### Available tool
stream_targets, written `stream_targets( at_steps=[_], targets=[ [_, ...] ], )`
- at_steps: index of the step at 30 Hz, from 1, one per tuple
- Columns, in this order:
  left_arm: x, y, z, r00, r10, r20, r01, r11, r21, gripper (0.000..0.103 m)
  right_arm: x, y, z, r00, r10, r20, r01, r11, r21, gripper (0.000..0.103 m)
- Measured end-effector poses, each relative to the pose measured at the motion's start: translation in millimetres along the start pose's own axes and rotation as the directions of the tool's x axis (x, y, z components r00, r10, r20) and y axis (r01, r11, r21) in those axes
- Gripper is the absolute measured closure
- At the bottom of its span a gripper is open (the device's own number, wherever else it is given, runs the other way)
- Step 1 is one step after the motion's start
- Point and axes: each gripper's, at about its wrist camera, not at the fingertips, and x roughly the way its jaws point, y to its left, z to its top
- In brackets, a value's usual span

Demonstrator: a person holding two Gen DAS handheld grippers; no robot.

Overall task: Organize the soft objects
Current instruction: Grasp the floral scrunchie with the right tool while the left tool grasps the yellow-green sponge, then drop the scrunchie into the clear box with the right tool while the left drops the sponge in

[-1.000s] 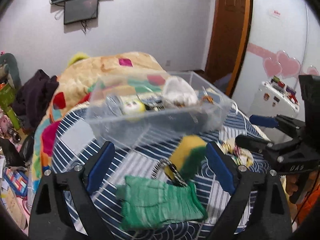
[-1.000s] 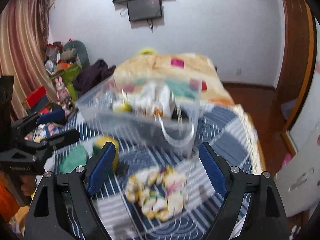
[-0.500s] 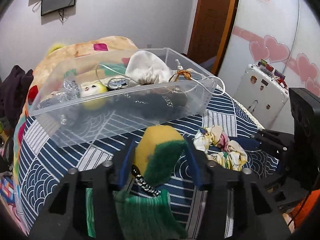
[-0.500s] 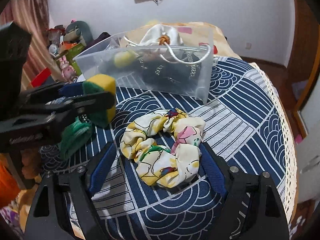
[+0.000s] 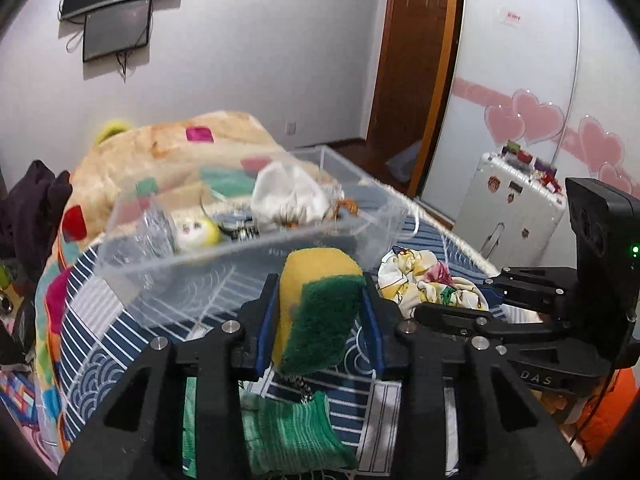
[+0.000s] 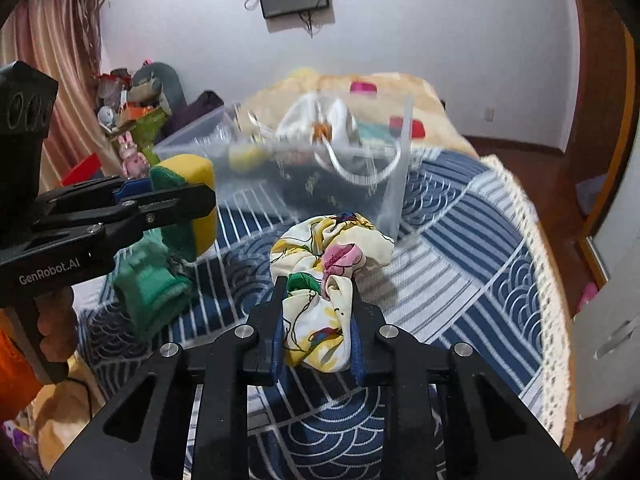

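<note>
My left gripper [image 5: 320, 292] is shut on a yellow and green sponge [image 5: 316, 308] and holds it above the bed; the sponge also shows in the right wrist view [image 6: 188, 200]. My right gripper [image 6: 316, 292] is shut on a floral fabric scrunchie [image 6: 324, 272], which also shows in the left wrist view [image 5: 424, 284]. A clear plastic bin [image 5: 224, 276] stands just beyond, holding a white pouch [image 5: 288, 196], a small yellow toy [image 5: 196, 232] and other items. A green knitted cloth [image 5: 288, 436] lies on the bed below the left gripper.
The bed has a blue and white patterned cover [image 6: 460, 248] with a fringed right edge. A beige patchwork blanket [image 5: 168, 152] is heaped behind the bin. A white suitcase [image 5: 508, 208] stands right of the bed. Clutter [image 6: 132, 120] is piled on the left.
Both grippers have closed: the left on the sponge, the right on the scrunchie. Both have lifted their objects off the bed cover toward the bin.
</note>
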Motion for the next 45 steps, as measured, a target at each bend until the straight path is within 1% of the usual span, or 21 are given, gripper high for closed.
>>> stream_targets(
  at_steps=[5, 8, 11, 16, 20, 23, 25, 27, 31, 33, 37, 41, 43, 45],
  targets=[
    [-18, 6, 17, 0.998, 0.018, 0.059, -0.017, 1.000, -0.010, 0.065, -21, 8, 16, 0.997, -0.002, 0.082, 0.004, 1.000, -0.021, 0.080],
    [-30, 14, 29, 0.994, 0.048, 0.102, -0.047, 0.999, -0.015, 0.065, -32, 11, 29, 0.991, -0.005, 0.136, 0.011, 0.999, -0.041, 0.080],
    [-34, 21, 40, 0.989, 0.079, 0.127, -0.077, 0.997, -0.021, 0.065, -39, 14, 43, 0.982, -0.009, 0.186, 0.020, 0.998, -0.054, 0.080],
    [-33, 36, 55, 0.984, 0.113, 0.139, -0.109, 0.993, -0.034, 0.065, -41, 14, 70, 0.968, -0.027, 0.249, 0.045, 0.997, -0.066, 0.080],
    [-26, 44, 62, 0.980, 0.133, 0.146, -0.127, 0.991, -0.049, 0.065, -33, 11, 88, 0.962, -0.040, 0.270, 0.057, 0.997, -0.055, 0.080],
    [-13, 51, 67, 0.980, 0.149, 0.132, -0.143, 0.988, -0.058, 0.065, -27, 11, 98, 0.959, -0.053, 0.278, 0.070, 0.996, -0.052, 0.080],
    [-3, 55, 69, 0.980, 0.163, 0.113, -0.157, 0.986, -0.058, 0.065, -19, 11, 103, 0.960, -0.063, 0.272, 0.080, 0.995, -0.051, 0.080],
    [9, 59, 70, 0.983, 0.161, 0.093, -0.155, 0.986, -0.066, 0.065, -13, 10, 105, 0.964, -0.068, 0.257, 0.084, 0.995, -0.050, 0.080],
    [30, 66, 69, 0.988, 0.150, 0.044, -0.146, 0.985, -0.092, 0.065, 10, 11, 104, 0.976, -0.082, 0.200, 0.096, 0.993, -0.061, 0.080],
    [43, 68, 69, 0.988, 0.155, 0.019, -0.152, 0.984, -0.092, 0.065, 18, 10, 104, 0.981, -0.088, 0.176, 0.101, 0.993, -0.067, 0.080],
    [68, 65, 66, 0.986, 0.162, -0.044, -0.164, 0.985, -0.059, 0.065, 37, 7, 102, 0.990, -0.082, 0.114, 0.089, 0.994, -0.061, 0.080],
    [83, 59, 59, 0.981, 0.175, -0.082, -0.177, 0.984, -0.019, 0.065, 48, 1, 97, 0.994, -0.090, 0.064, 0.093, 0.994, -0.053, 0.080],
    [88, 58, 56, 0.981, 0.171, -0.097, -0.173, 0.985, -0.016, 0.065, 52, -2, 93, 0.995, -0.088, 0.043, 0.090, 0.995, -0.046, 0.080],
    [91, 59, 54, 0.981, 0.156, -0.117, -0.160, 0.986, -0.033, 0.064, 55, -5, 91, 0.996, -0.089, 0.027, 0.091, 0.995, -0.044, 0.079]
  ],
)
